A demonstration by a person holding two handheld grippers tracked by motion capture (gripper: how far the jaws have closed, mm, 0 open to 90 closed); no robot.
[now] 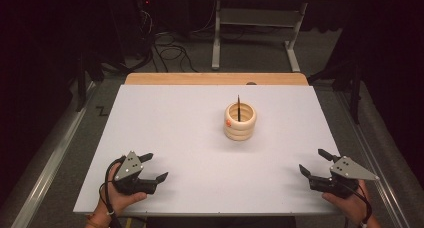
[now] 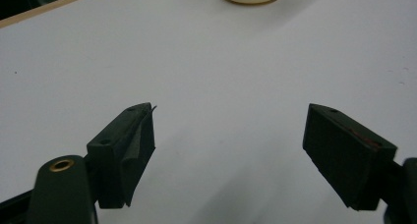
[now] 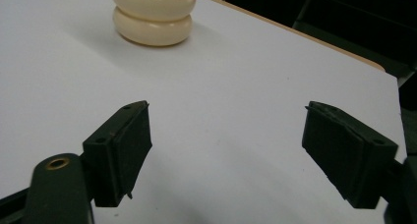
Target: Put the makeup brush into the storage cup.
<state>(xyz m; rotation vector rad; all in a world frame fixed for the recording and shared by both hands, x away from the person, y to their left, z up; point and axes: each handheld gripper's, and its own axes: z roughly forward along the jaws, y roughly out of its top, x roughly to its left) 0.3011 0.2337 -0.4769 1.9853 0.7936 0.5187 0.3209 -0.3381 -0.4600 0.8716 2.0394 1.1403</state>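
Stack of three cream rings (image 1: 240,121) seated on its peg at upper centre of frame, stacking apparently complete; left gripper (image 1: 152,168) lower left and right gripper (image 1: 312,161) lower right both spread wide, empty, well apart from it.

High overhead, two low views, shared ring stack (image 1: 239,121)

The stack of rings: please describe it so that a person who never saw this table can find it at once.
On the white table, look past the middle, toward the far wooden edge. There stands the stack of rings: three cream rings piled around a thin dark upright peg. It stands alone, far from both grippers.
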